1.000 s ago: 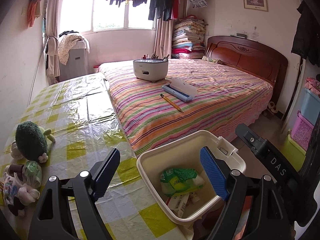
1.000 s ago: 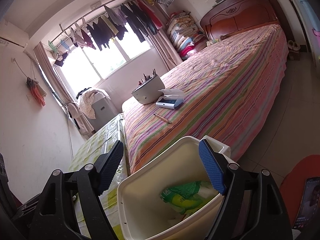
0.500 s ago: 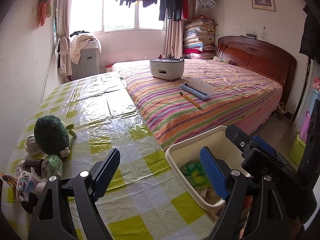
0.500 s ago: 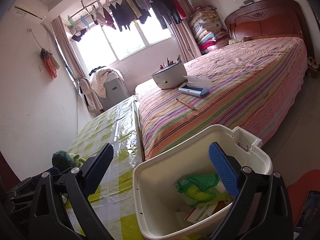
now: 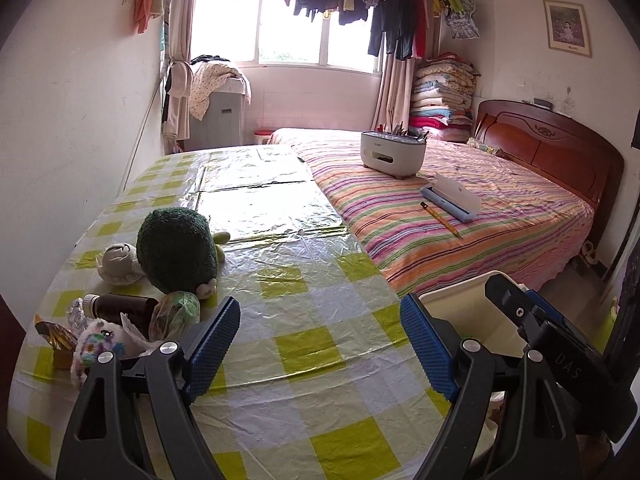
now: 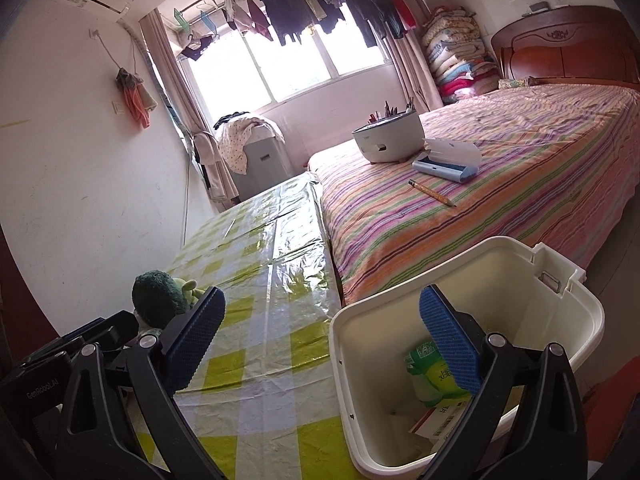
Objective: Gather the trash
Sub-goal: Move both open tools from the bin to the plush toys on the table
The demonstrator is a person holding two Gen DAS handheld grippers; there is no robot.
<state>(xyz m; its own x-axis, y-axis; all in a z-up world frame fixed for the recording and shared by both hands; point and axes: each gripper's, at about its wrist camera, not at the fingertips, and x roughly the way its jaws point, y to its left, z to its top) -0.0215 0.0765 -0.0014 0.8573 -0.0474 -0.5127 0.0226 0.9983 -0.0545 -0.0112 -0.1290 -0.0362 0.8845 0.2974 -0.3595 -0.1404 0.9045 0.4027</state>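
Observation:
A cream trash bin stands off the table's right edge, holding a green packet and paper scraps; its rim shows in the left wrist view. A litter pile lies at the table's near left: a brown bottle, a crumpled greenish wrapper, a gold wrapper. My left gripper is open and empty above the table, right of the pile. My right gripper is open and empty, its right finger over the bin.
A green plush toy and a small grey plush sit behind the pile on the checked tablecloth. The striped bed adjoins the table, carrying a white organizer, a blue case and a pencil.
Both grippers have swung left, away from the bin and toward the table. The litter pile and plush toys have come further into the left wrist view. Both stay open.

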